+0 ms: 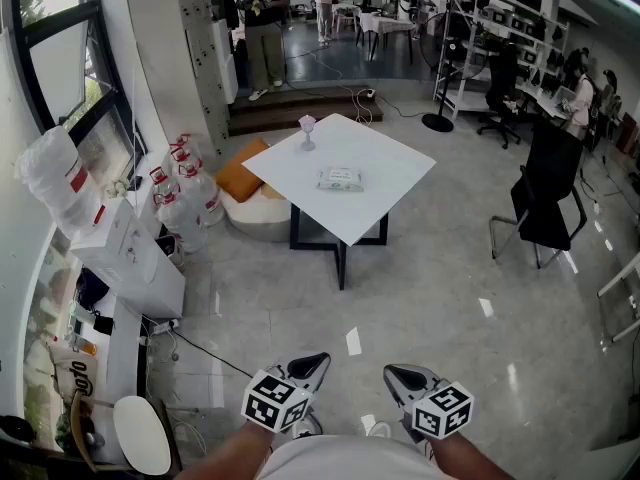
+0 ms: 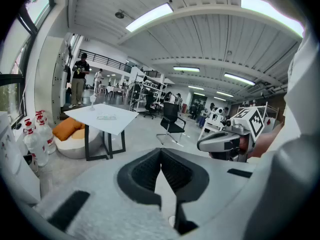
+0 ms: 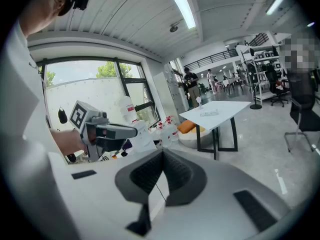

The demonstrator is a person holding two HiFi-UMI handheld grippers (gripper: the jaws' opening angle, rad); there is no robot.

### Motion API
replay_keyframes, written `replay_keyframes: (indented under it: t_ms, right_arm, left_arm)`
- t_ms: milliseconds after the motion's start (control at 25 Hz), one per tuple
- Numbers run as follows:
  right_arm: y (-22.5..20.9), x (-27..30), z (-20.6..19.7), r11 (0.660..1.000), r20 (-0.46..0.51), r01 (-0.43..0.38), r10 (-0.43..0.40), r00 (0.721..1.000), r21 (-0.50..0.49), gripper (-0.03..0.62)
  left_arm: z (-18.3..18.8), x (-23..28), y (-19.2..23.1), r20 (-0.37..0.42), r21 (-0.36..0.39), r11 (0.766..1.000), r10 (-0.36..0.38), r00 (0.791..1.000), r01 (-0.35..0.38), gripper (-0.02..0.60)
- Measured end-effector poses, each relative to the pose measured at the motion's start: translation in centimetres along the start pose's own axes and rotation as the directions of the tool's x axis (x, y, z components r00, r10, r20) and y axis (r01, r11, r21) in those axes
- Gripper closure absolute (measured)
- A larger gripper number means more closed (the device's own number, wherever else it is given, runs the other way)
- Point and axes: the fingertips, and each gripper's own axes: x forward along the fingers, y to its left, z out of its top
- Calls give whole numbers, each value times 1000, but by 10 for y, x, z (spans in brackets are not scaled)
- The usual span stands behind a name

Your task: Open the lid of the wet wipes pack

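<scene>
White table (image 1: pixel 385 148) carried the wet wipes pack (image 1: pixel 340 179), well ahead of our left gripper (image 1: pixel 312 364) and right gripper (image 1: pixel 398 374), both closed on nothing. We judged the approach not yet made; next we needed to close in and part the jaws.

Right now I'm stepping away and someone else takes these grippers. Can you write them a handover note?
Left gripper: jaws shut, empty, held low in front of the body.
Right gripper: jaws shut, empty, beside the left one.
Wet wipes pack: lies flat on the white table, across the floor ahead and out of reach. A glass stands near the table's far corner.
Done: nothing. The pack is untouched, and its lid is too small to make out from here.
Left: walk to the table, probably steady the pack with one gripper, then open the lid with the other.
</scene>
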Motion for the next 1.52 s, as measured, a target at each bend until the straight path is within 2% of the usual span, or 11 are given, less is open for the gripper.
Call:
replay_keyframes:
  t_ms: [640, 1000, 1120, 1280, 1520]
  right_arm:
    - [13, 18, 13, 1000, 14, 4, -4, 1000, 7, 588]
    - [28, 49, 8, 996, 11, 90, -90, 996, -9, 586]
    - [31, 57, 9, 993, 16, 119, -120, 993, 21, 586]
    - [45, 66, 2, 995, -17, 99, -98, 995, 24, 586]
    - [34, 80, 2, 995, -39, 83, -81, 996, 50, 586]
  left_arm:
    - [5, -8, 18, 4, 16, 1000, -23, 1000, 23, 578]
    - [-11, -29, 54, -18, 42, 997, -62, 998, 63, 578]
    - [-14, -37, 71, -31, 50, 997, -65, 997, 67, 578]
    - [-18, -41, 81, -29, 28, 997, -70, 997, 70, 578]
    - [-17, -19, 87, -37, 10, 997, -81, 996, 82, 578]
